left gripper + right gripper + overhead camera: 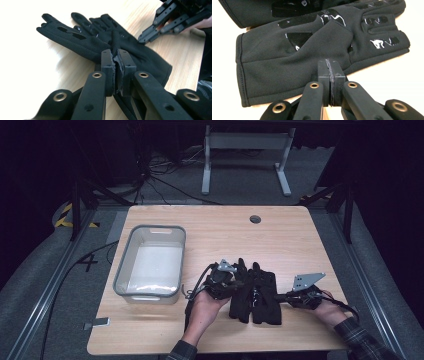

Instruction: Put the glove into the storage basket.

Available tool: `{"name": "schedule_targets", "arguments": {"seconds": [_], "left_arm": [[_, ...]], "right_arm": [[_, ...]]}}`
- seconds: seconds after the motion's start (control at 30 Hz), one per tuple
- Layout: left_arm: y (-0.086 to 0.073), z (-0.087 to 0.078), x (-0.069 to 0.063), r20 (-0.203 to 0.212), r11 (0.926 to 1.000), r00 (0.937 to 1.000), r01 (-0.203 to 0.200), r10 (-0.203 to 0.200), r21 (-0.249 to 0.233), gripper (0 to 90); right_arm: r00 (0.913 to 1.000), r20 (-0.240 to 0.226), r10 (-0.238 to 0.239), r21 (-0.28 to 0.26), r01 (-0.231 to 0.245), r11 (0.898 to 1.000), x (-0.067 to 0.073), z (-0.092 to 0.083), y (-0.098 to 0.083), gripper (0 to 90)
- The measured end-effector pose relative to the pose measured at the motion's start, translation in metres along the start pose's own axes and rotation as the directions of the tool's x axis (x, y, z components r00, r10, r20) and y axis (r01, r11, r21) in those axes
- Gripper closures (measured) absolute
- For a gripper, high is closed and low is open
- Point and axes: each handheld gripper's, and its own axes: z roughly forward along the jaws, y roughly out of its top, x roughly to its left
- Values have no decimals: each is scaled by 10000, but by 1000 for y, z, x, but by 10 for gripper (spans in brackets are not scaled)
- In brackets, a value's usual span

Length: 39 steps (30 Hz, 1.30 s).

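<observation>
— Where are the black gloves?
— Flat on the desk, side by side, right of the clear bin.
— And the tools?
— Left tool pinches a fold of glove fabric; right tool is closed tight at a glove's edge, gripping nothing I can see.

High view overhead, facing forward; gripper views close, sharing black gloves
</observation>
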Motion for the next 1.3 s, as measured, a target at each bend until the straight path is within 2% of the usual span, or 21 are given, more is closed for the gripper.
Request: {"name": "schedule_targets", "arguments": {"seconds": [0.13, 0.4, 0.67, 0.87, 0.97, 1.03, 1.1, 1.17, 1.3], "left_arm": [[8, 5, -2, 110, 9999, 9999, -99, 99, -36, 852], [20, 20, -6, 138, 9995, 9995, -301, 300, 105, 853], [27, 34, -10, 201, 9991, 9991, -385, 381, 170, 853], [30, 46, -18, 203, 9975, 9979, -628, 622, 320, 845], [29, 48, -19, 283, 9977, 9976, -644, 637, 229, 832], [29, 48, -20, 564, 9979, 9964, -642, 638, 59, 783], [30, 47, -21, 616, 9978, 9959, -665, 663, 5, 771], [31, 42, -23, 666, 9965, 9945, -800, 813, -226, 764], [31, 34, -21, 556, 9960, 9948, -842, 857, -290, 840]], "right_arm": [[9999, -129, -93, -91, 92, 9999, 1, 7, 6, 900], [9998, -84, -195, -25, 194, 9998, 0, 14, 14, 900], [9998, -131, -150, -64, 149, 9999, -1, 15, 15, 900], [9999, -106, -136, -85, 135, 9999, -1, 15, 14, 900], [9998, -88, -150, -73, 149, 9999, -1, 14, 14, 900], [9999, -59, -125, -129, 124, 9998, -2, 12, 14, 900], [9999, -57, -91, -193, 90, 9998, -2, 10, 13, 900], [10000, 7, -55, -225, 55, 9997, -3, 8, 13, 900], [9999, 106, 35, -284, -32, 9996, -5, 1, 9, 900]]}}
